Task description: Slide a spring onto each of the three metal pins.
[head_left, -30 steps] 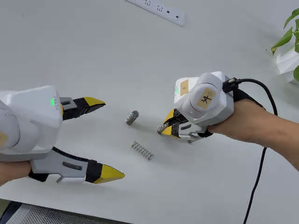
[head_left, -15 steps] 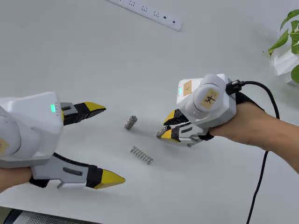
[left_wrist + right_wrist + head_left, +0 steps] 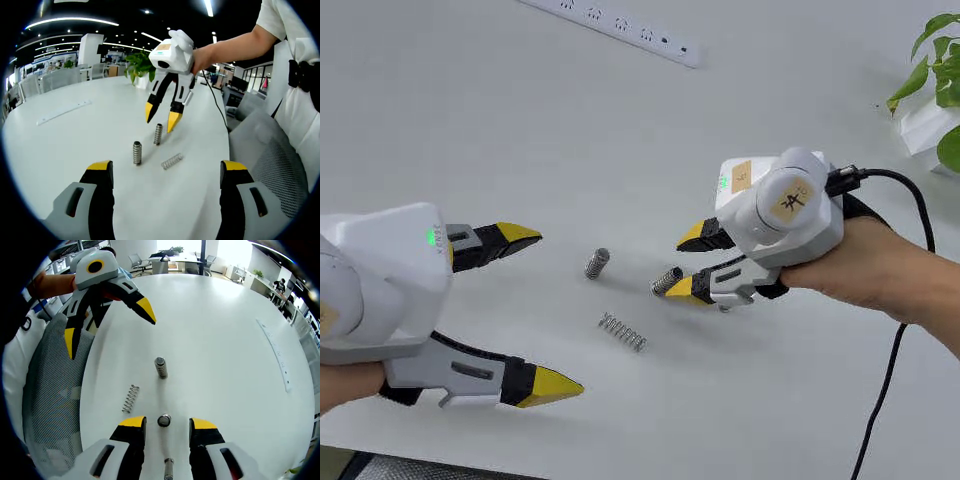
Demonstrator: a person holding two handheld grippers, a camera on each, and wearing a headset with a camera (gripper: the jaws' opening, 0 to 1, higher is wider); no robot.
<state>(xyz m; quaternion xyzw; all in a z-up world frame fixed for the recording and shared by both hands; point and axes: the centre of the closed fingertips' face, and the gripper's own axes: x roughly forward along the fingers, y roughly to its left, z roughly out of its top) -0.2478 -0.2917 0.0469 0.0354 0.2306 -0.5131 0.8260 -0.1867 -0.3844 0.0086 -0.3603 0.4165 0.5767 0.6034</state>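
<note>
The right gripper [image 3: 685, 262] has its jaws spread a little, and the right-hand pin [image 3: 667, 281] stands upright just at its tips. In the right gripper view this pin [image 3: 164, 420] is seen from its top, in the gap between the two jaws, and seems to touch neither of them. It already wears a spring, and so does the left-hand pin [image 3: 597, 263], which stands near it on the white table [image 3: 520, 120]. The loose spring [image 3: 622, 332] lies flat on the table, a little in front of both pins and apart from them. The left gripper [image 3: 535, 310] is wide open and holds nothing. It points at the pins from the other side. Two of the three pins therefore look finished, and the step now in hand is probably the third spring. A short metal piece [image 3: 169, 463] shows low between the right jaws, but it cannot be told whether this is the third pin. The next move calls for pinching the thin loose spring without crushing it, and for a bare pin to slide it on.
</note>
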